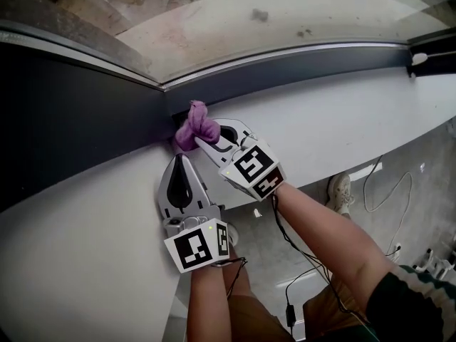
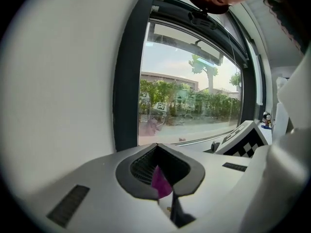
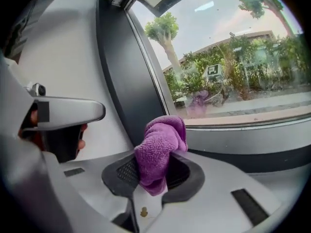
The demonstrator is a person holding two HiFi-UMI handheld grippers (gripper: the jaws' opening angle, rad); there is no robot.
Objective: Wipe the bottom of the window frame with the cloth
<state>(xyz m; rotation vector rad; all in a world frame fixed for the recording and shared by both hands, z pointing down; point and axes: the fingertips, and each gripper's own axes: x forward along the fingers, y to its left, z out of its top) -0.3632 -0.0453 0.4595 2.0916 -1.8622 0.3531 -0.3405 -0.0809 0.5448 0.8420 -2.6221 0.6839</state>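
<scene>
A bunched purple cloth (image 1: 196,125) sits in the corner where the dark bottom rail of the window frame (image 1: 285,66) meets the dark side post (image 1: 71,120). My right gripper (image 1: 206,135) is shut on the cloth (image 3: 158,149), which bulges up out of its jaws (image 3: 156,155) just short of the rail (image 3: 243,140). Just behind it, my left gripper (image 1: 182,159) lies over the white sill (image 1: 342,120) with its jaws together (image 2: 156,147). A thin purple sliver (image 2: 160,182) shows in the slit between its pads; whether it is pinched I cannot tell.
A black and white fitting (image 1: 422,59) sits on the frame at the far right. Below the sill edge are the person's legs, a shoe (image 1: 340,189) and cables (image 1: 388,191) on the floor. Glass rises directly behind the rail.
</scene>
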